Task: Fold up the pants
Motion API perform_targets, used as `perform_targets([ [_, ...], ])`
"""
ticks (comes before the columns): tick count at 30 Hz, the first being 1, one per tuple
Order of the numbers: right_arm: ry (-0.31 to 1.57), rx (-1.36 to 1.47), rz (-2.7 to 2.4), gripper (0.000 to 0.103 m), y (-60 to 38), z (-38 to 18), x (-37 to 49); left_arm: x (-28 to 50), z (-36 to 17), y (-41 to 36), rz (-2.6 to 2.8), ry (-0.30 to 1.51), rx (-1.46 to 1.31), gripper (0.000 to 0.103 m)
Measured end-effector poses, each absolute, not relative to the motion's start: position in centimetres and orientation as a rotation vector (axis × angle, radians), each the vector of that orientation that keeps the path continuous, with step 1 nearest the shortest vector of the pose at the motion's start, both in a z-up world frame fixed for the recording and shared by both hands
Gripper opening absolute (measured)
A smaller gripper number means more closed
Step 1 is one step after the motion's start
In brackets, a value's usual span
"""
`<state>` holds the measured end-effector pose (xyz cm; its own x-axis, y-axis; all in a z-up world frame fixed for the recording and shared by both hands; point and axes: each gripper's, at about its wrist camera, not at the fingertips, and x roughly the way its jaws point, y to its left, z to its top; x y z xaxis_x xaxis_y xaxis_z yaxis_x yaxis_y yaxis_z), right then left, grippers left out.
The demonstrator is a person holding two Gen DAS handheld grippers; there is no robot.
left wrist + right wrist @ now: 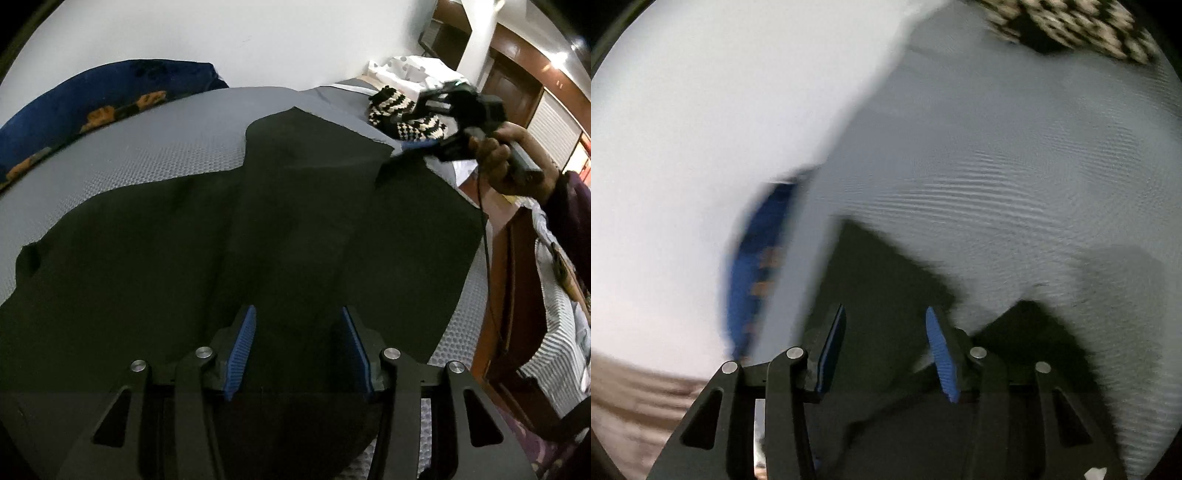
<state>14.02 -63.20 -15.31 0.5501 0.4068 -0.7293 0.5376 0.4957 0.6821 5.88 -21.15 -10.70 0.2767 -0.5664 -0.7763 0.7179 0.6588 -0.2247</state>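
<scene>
Pants lie spread dark across the grey mat, one leg already folded over toward the far edge, so the fold looks begun but far from finished. Beyond the pants sit a blue cushion and a checkered cloth. Left gripper hovers above the pants, jaws apart, holding nothing. Right gripper, also parted and empty, hangs over the leg end.

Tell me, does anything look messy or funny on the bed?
The black pants lie crooked and rumpled on the grey mattress, one part folded over at a slant. A black-and-cream checked cloth sits bunched at the far corner. Nothing looks spilled or torn.
</scene>
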Motion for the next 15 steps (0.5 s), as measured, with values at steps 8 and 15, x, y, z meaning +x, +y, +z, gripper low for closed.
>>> perform_targets([
  [8,1.086,1.143,0.014,0.045,-61.6,-17.4,16.2,6.1,-10.9,-20.7,-0.886,0.945,0.148,0.049],
  [15,1.057,1.027,-0.035,0.008,-59.3,-17.5,16.8,5.6,-10.9,-20.9,-0.890,0.921,0.161,0.053],
])
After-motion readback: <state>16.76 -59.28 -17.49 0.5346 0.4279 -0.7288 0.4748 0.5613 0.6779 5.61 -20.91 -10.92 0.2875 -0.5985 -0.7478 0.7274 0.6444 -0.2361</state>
